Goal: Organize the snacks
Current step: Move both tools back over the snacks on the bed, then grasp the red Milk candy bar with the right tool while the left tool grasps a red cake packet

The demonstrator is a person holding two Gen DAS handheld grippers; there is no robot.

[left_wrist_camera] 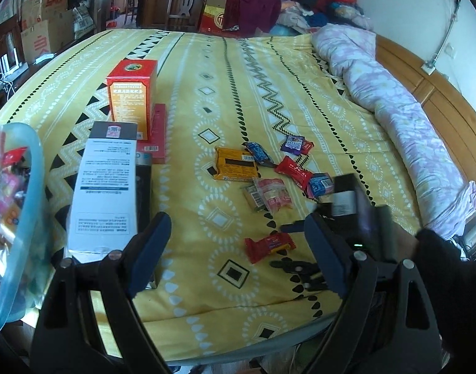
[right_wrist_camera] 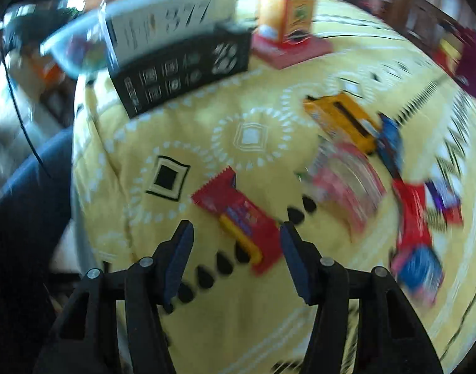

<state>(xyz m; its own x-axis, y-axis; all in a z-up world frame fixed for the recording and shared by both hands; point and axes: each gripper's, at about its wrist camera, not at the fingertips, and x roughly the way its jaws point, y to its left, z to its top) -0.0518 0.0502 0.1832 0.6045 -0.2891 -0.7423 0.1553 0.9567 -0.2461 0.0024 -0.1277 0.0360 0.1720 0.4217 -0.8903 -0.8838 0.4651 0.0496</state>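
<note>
Right wrist view motion-blurred throughout; wrappers (right_wrist_camera: 347, 184) at right unreadable. Tub (left_wrist_camera: 22, 205) cut off by left edge in left wrist view. Right gripper (left_wrist_camera: 347, 205) blurred there, hiding a blue packet (left_wrist_camera: 320, 184).

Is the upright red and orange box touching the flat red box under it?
Touching. In the left wrist view the upright box stands directly on the flat red box, with no gap between them.

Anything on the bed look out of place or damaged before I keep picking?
Nothing looks damaged. The loose snack packets lie scattered on the yellow bedspread, one red packet apart from the rest, instead of in the blue bin.
</note>
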